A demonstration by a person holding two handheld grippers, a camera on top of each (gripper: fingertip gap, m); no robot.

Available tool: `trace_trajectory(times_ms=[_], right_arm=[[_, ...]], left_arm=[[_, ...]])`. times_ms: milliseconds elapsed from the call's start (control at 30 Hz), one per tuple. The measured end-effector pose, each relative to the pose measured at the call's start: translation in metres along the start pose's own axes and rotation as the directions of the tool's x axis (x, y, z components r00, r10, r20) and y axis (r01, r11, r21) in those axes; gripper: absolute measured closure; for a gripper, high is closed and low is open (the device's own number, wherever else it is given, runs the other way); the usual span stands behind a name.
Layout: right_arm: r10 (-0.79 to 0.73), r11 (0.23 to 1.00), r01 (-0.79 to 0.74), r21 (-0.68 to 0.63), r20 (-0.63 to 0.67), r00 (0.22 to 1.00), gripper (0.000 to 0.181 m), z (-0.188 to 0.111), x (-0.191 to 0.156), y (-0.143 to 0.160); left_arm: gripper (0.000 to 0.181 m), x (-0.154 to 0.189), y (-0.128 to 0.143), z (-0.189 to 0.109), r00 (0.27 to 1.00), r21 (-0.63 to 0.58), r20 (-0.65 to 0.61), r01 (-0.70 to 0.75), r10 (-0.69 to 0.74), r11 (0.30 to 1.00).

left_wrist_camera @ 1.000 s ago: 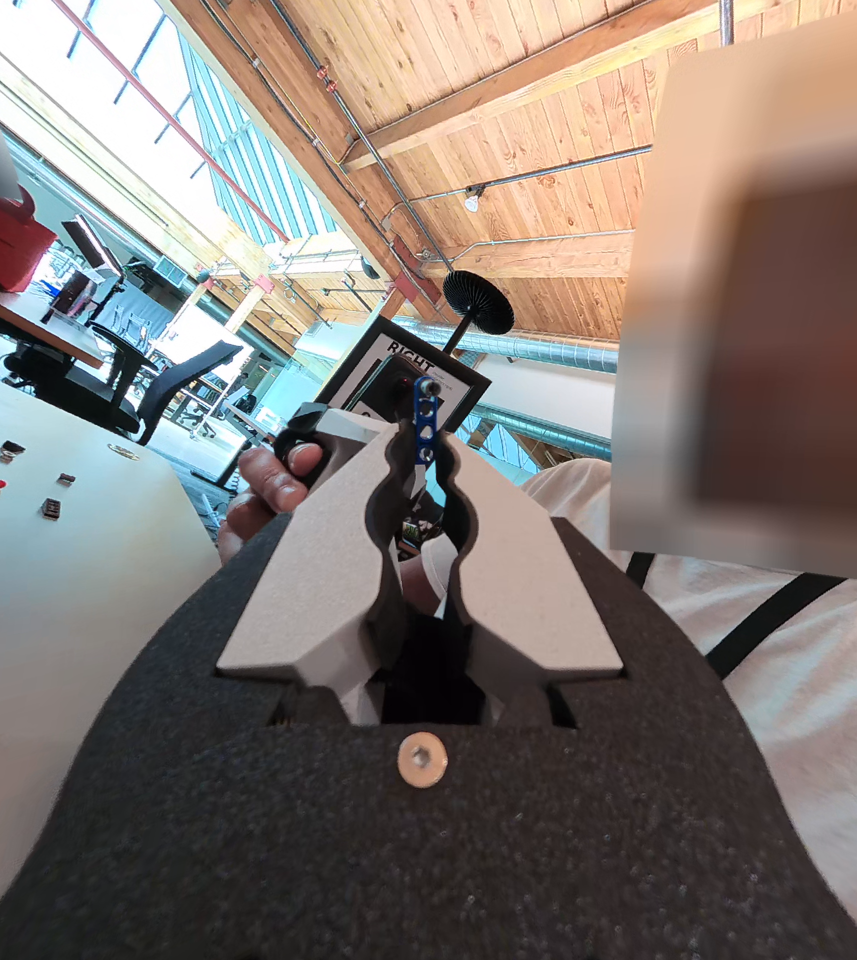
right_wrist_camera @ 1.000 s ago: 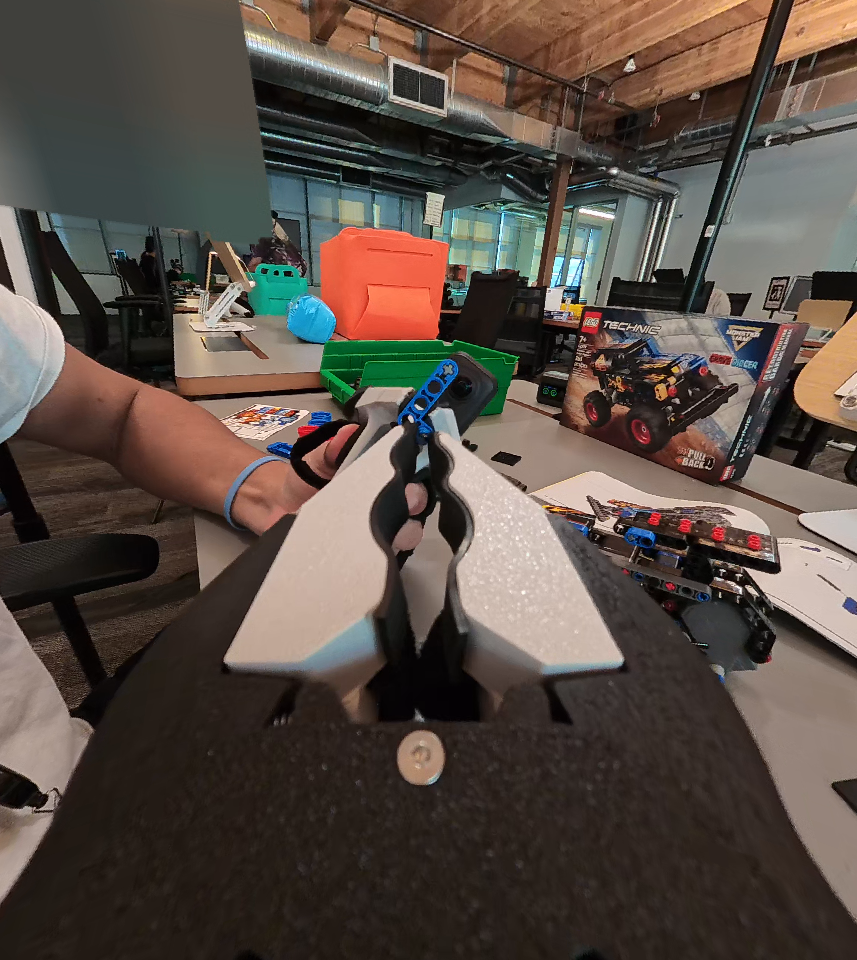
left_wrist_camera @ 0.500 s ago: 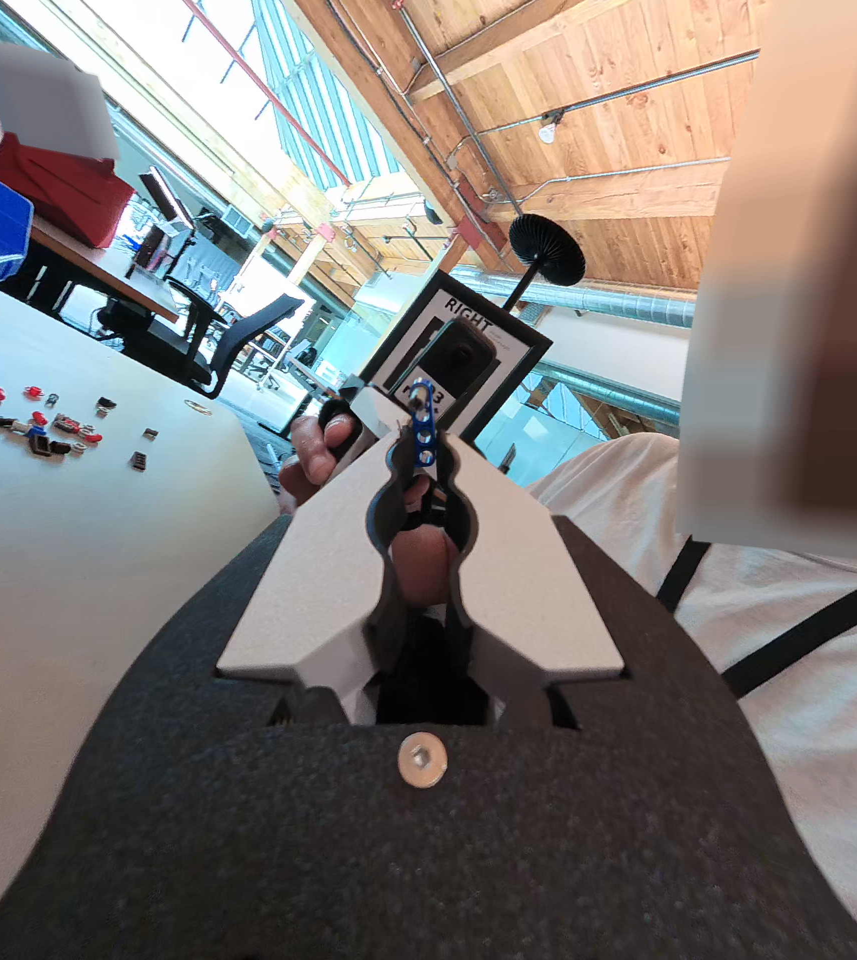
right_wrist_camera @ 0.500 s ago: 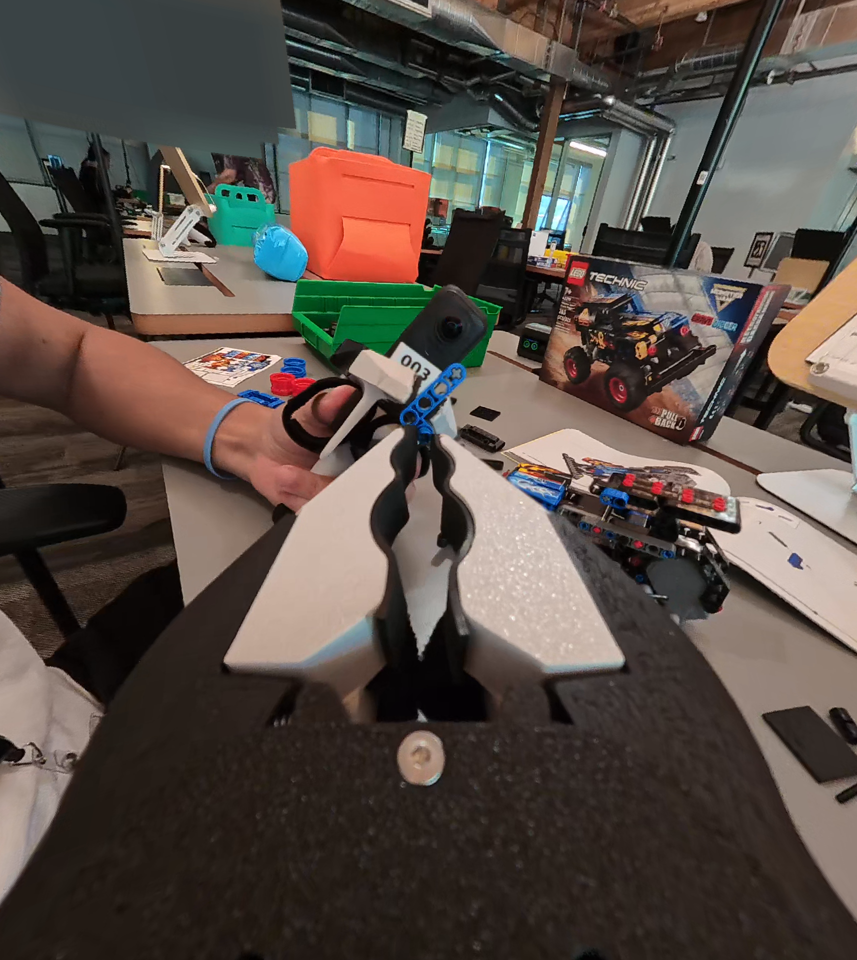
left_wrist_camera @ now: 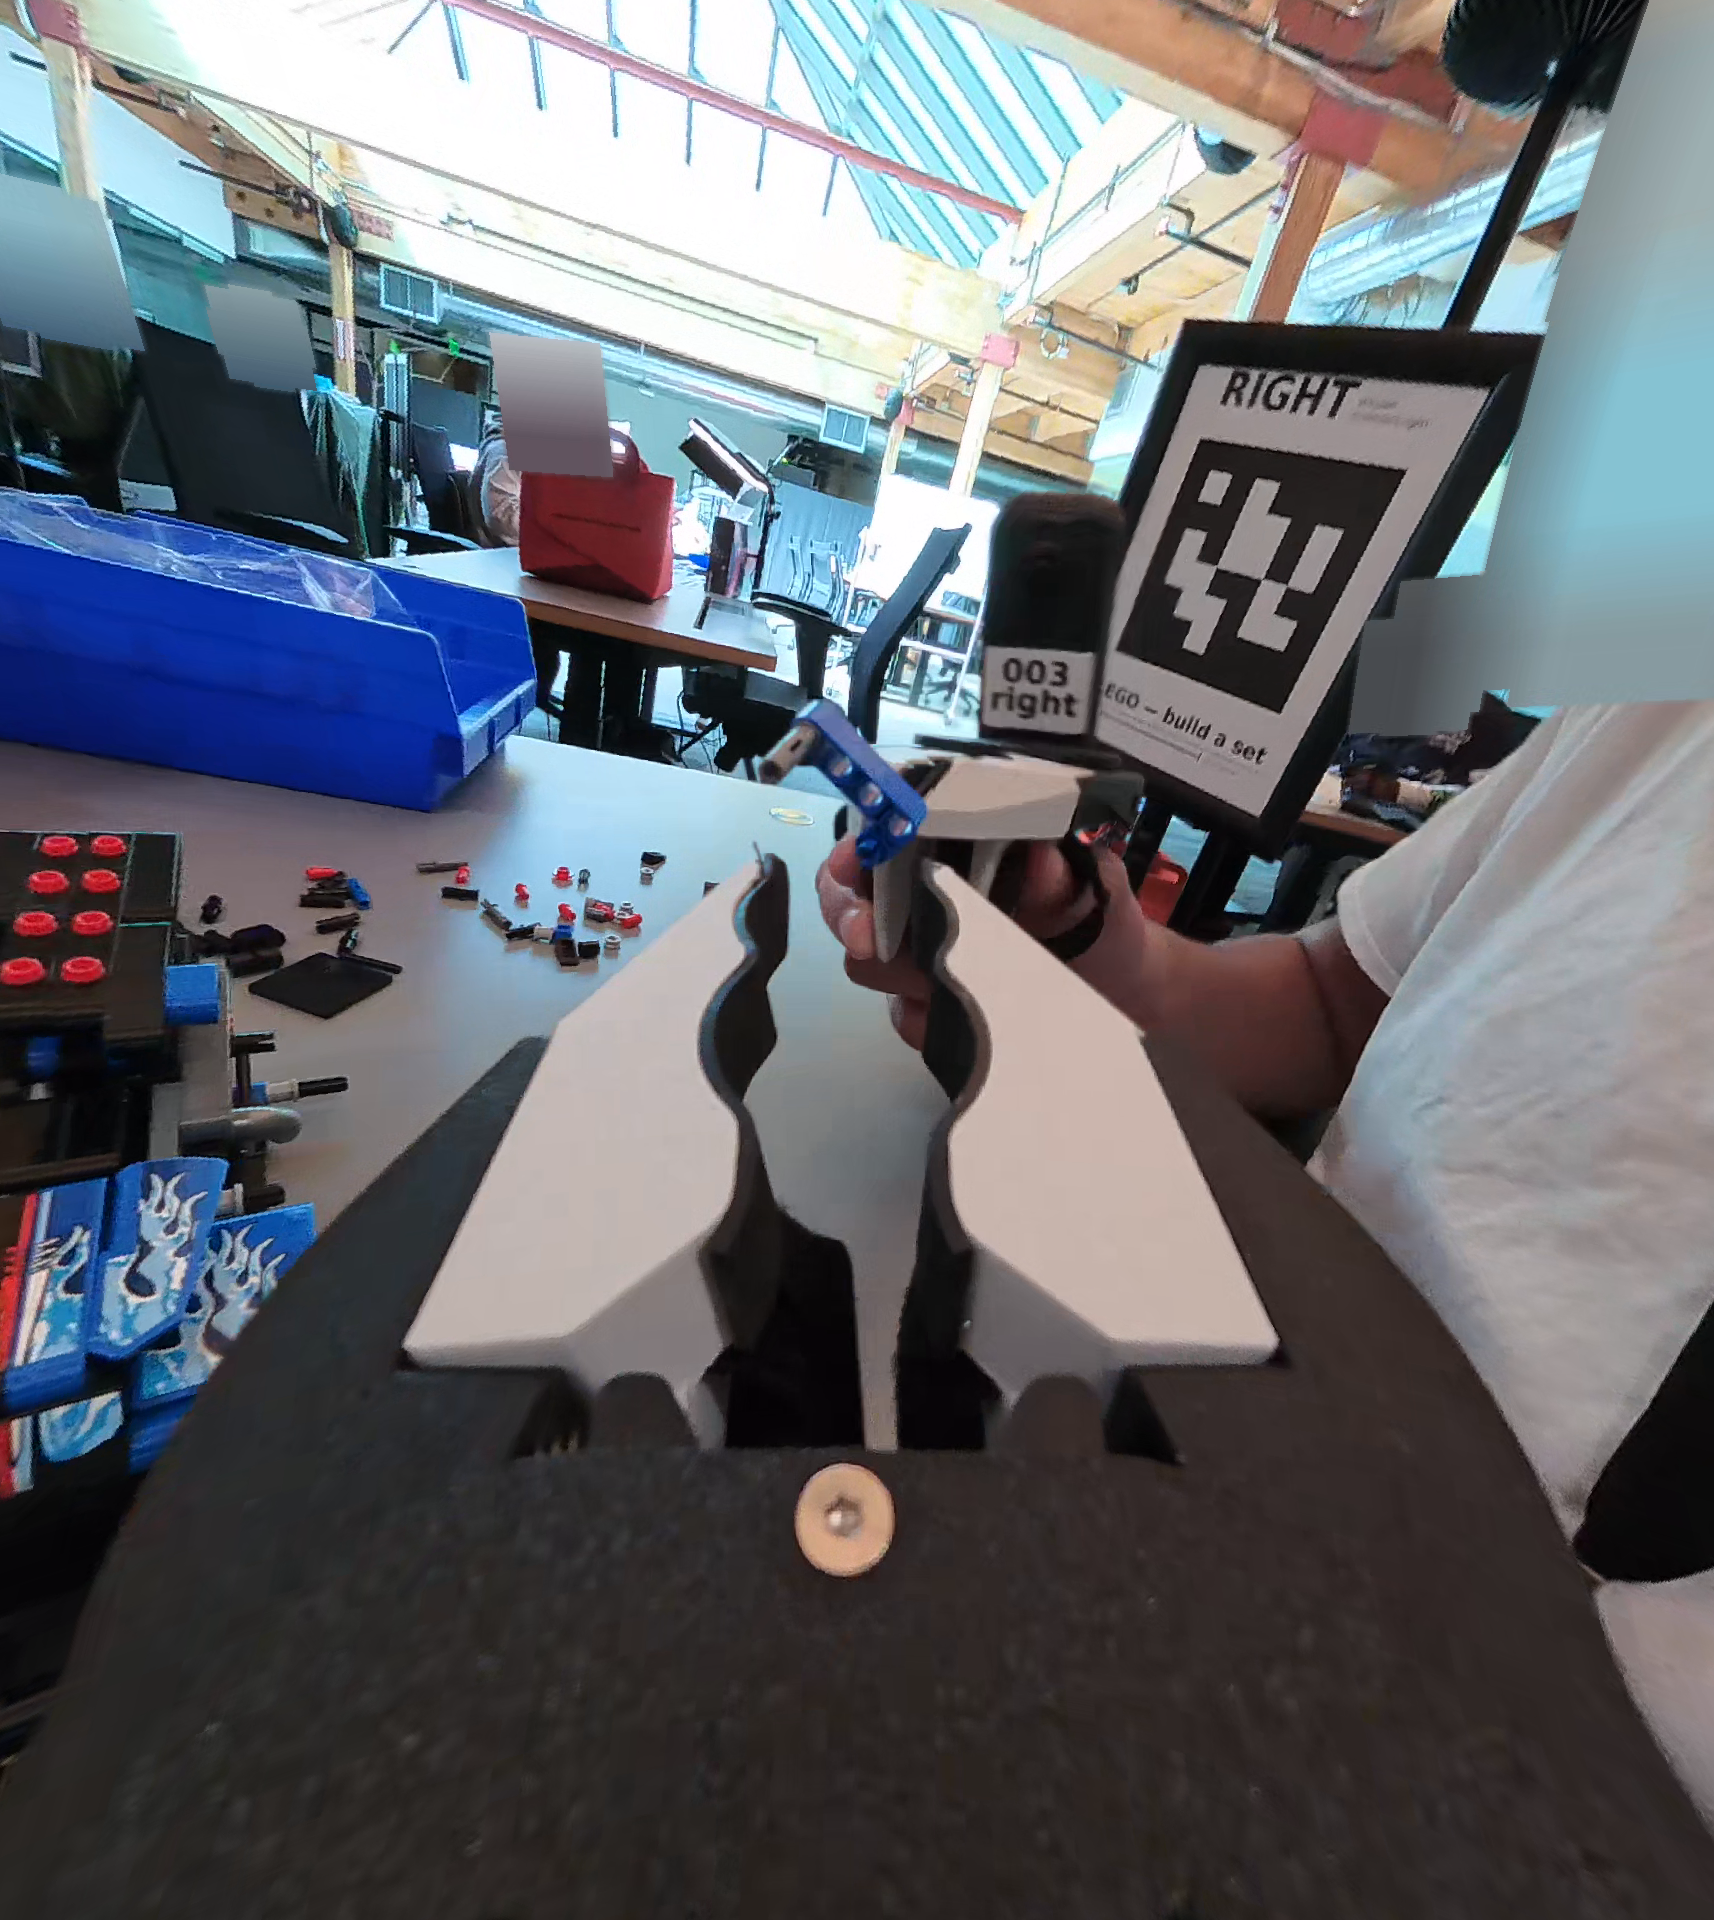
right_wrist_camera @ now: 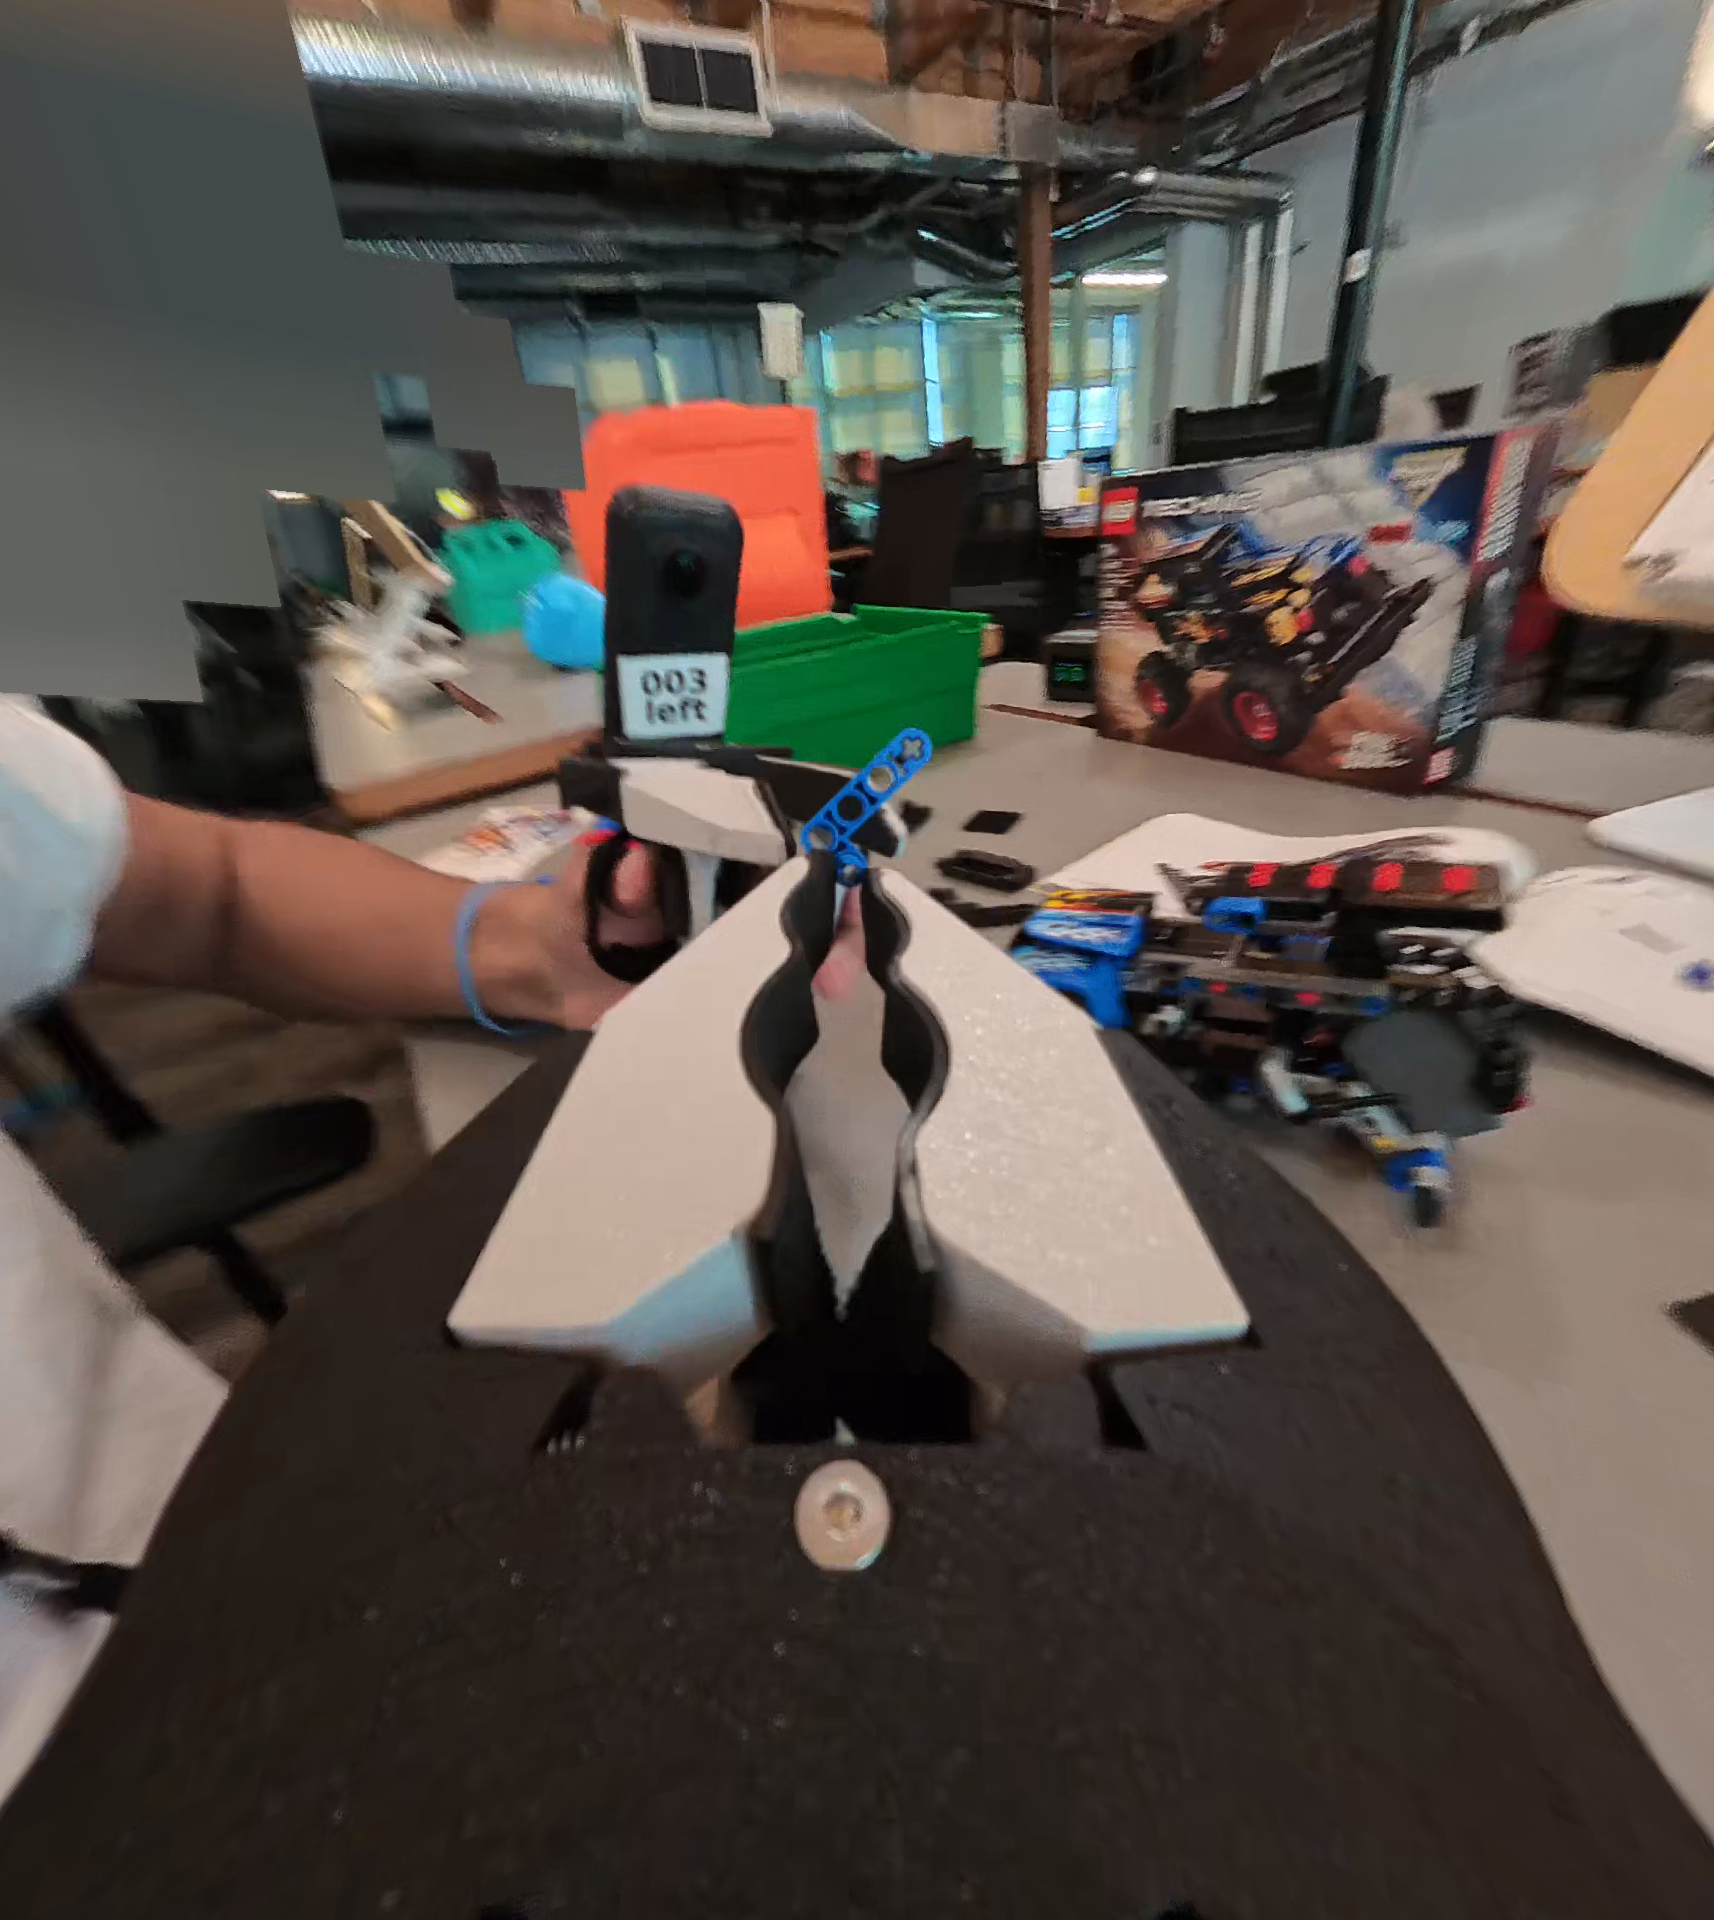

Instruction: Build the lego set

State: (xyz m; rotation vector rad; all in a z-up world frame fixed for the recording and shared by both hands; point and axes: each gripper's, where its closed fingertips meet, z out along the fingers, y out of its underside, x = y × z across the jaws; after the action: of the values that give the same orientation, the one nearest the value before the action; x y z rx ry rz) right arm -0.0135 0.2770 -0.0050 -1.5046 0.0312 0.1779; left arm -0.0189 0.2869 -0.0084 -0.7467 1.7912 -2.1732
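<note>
My right gripper (right_wrist_camera: pixel 840 871) is shut on the lower end of a small blue beam with holes (right_wrist_camera: pixel 863 800), which sticks up to the right. In the left wrist view the same beam (left_wrist_camera: pixel 868 795) shows in the right gripper's tips, with a grey pin (left_wrist_camera: pixel 782 752) in its top end. My left gripper (left_wrist_camera: pixel 848 883) is open and empty, just below and in front of the beam. The partly built black truck model (right_wrist_camera: pixel 1300 966) with blue flame panels (left_wrist_camera: pixel 157 1268) lies on the grey table (right_wrist_camera: pixel 1559 1299).
Loose small parts (left_wrist_camera: pixel 541 914) are scattered on the table beyond the model. A blue bin (left_wrist_camera: pixel 209 644) stands at the far left. A green bin (right_wrist_camera: pixel 853 665), the set's box (right_wrist_camera: pixel 1289 613) and white instruction sheets (right_wrist_camera: pixel 1663 966) lie behind and right. Left and right tips are no more than a few centimetres apart.
My left gripper has opened and let go of the blue beam, which stays in the right gripper. Both grippers have tilted down from the ceiling towards the table.
</note>
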Motion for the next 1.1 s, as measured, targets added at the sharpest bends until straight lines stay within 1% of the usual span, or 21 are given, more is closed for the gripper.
trace_trajectory(times_ms=[67,133,200,233,300,367,433,567,700,800,833,867,900,967,1033,1100], right_arm=[[0.164,0.986,-0.166,0.017,0.088,0.982,0.177,0.000,-0.002,-0.001],[0.319,0.946,-0.325,0.014,0.156,0.935,0.177,0.002,-0.001,-0.002],[0.466,0.881,-0.472,-0.038,0.241,0.851,0.178,0.006,-0.006,0.000],[0.528,0.843,-0.534,-0.057,0.278,0.803,0.177,0.007,-0.008,0.000],[0.621,0.770,-0.632,-0.088,0.330,0.711,0.177,0.009,-0.009,0.000],[0.682,0.707,-0.698,-0.115,0.375,0.628,0.177,0.011,-0.011,0.000],[0.711,0.672,-0.730,-0.126,0.385,0.589,0.177,0.013,-0.009,0.003],[0.702,0.687,-0.718,-0.114,0.361,0.614,0.177,0.014,-0.004,0.010],[0.644,0.753,-0.650,-0.101,0.315,0.697,0.177,0.014,-0.002,0.014],[0.607,0.790,-0.604,-0.106,0.272,0.747,0.176,0.014,0.000,0.017],[0.588,0.806,-0.582,-0.107,0.255,0.767,0.175,0.013,0.001,0.018],[0.564,0.825,-0.555,-0.107,0.232,0.793,0.169,0.012,0.003,0.019],[0.532,0.847,-0.521,-0.107,0.189,0.826,0.161,0.012,0.007,0.022],[0.430,0.901,-0.421,-0.103,0.099,0.897,0.152,0.010,0.016,0.025],[0.303,0.947,-0.299,-0.115,0.018,0.953,0.148,0.010,0.020,0.027],[0.205,0.968,-0.207,-0.144,-0.026,0.978,0.148,0.011,0.019,0.030]], left_arm=[[0.155,0.002,0.005,0.002,0.999,-0.035,0.006,-0.036,0.036,0.999],[0.152,0.002,0.010,0.004,0.994,-0.075,0.025,-0.106,0.108,0.992],[0.151,0.001,0.013,0.004,0.979,-0.106,0.058,-0.188,0.194,0.977],[0.152,0.001,0.012,0.004,0.971,-0.103,0.073,-0.219,0.227,0.970],[0.156,0.003,0.011,0.004,0.960,-0.103,0.081,-0.259,0.268,0.960],[0.163,0.004,0.011,0.004,0.952,-0.104,0.082,-0.285,0.293,0.953],[0.166,0.006,0.009,0.004,0.948,-0.093,0.087,-0.298,0.306,0.950],[0.174,0.001,0.008,0.002,0.940,-0.103,0.120,-0.309,0.321,0.945],[0.175,-0.002,0.009,0.001,0.939,-0.114,0.124,-0.308,0.321,0.944],[0.175,-0.004,0.012,0.001,0.909,-0.151,0.142,-0.371,0.392,0.916],[0.175,-0.006,0.013,0.001,0.887,-0.173,0.157,-0.408,0.434,0.897],[0.175,-0.009,0.015,0.001,0.858,-0.206,0.176,-0.447,0.482,0.871],[0.176,-0.012,0.016,0.001,0.822,-0.242,0.198,-0.488,0.535,0.839],[0.176,-0.018,0.019,-0.001,0.731,-0.319,0.226,-0.568,0.643,0.758],[0.176,-0.022,0.022,-0.001,0.644,-0.382,0.234,-0.628,0.729,0.678],[0.176,-0.023,0.025,0.000,0.598,-0.416,0.229,-0.653,0.768,0.633]])
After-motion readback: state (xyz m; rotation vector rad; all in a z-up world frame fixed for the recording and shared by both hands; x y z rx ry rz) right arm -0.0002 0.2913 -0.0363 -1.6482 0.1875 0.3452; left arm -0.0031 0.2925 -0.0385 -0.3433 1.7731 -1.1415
